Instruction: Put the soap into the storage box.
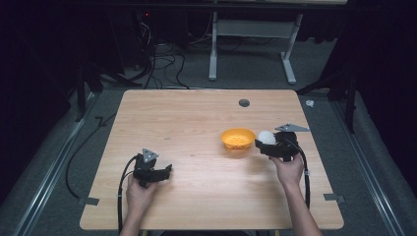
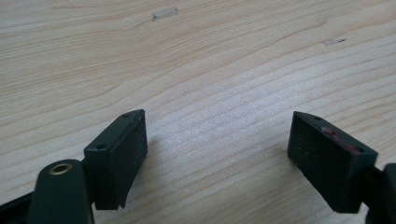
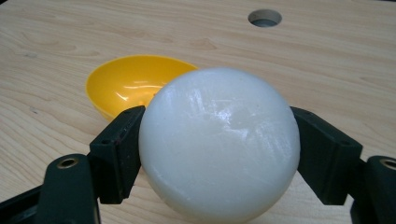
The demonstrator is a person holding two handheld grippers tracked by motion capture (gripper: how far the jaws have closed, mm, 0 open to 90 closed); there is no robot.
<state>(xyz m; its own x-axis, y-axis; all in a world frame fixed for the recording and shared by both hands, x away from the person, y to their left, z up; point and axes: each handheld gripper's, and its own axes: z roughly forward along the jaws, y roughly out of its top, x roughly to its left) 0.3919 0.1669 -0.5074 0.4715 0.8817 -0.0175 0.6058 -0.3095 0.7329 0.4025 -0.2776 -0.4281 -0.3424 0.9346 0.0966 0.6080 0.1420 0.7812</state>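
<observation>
The white ball (image 3: 219,144) is sitting clamped between your right gripper's (image 3: 219,154) jaws, just beside the yellow bowl (image 3: 133,84) near the table's (image 1: 196,113) right side. Your left gripper (image 2: 217,158) is hovering low over bare wood, its jaws standing wide apart and holding nothing.

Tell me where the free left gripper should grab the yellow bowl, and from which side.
Grip the yellow bowl by its thin rim, on the edge facing the left gripper, probably coming down from above with one jaw inside and one outside. Its wall is smooth, rounded and shallow, so a sideways pinch would likely slip. The opposite edge is crowded by the right gripper holding the white ball.
</observation>
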